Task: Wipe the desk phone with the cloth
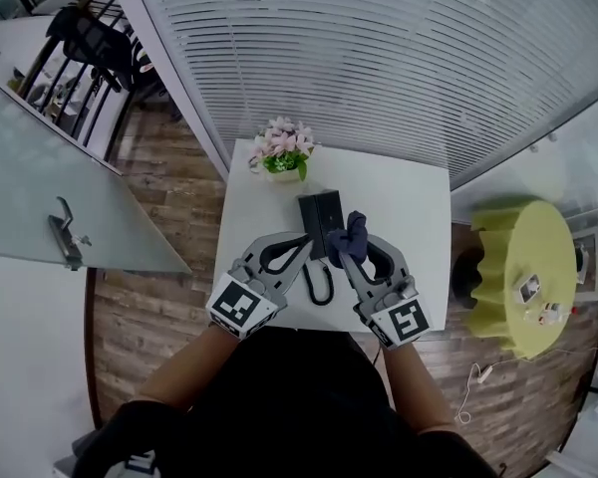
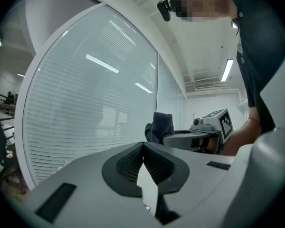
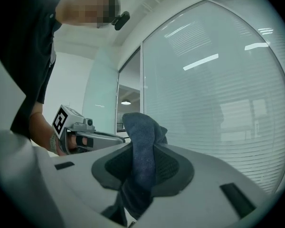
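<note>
A black desk phone [image 1: 319, 219] stands on the white table [image 1: 409, 207], its coiled cord [image 1: 319, 285] looping toward me. My right gripper [image 1: 347, 254] is shut on a dark blue cloth [image 1: 352, 234], which bunches up at the phone's right side. In the right gripper view the cloth [image 3: 142, 144] sticks up between the jaws. My left gripper [image 1: 307, 240] reaches to the phone's left edge. Its jaws are shut in the left gripper view [image 2: 143, 146], with nothing seen between them. That view also shows the cloth [image 2: 159, 126]. The phone is hidden in both gripper views.
A pot of pink flowers [image 1: 284, 152] sits at the table's far edge, against the glass wall with blinds [image 1: 379, 58]. A yellow-green round stool [image 1: 523, 277] with small items stands to the right. A glass door with a handle [image 1: 65, 232] is at the left.
</note>
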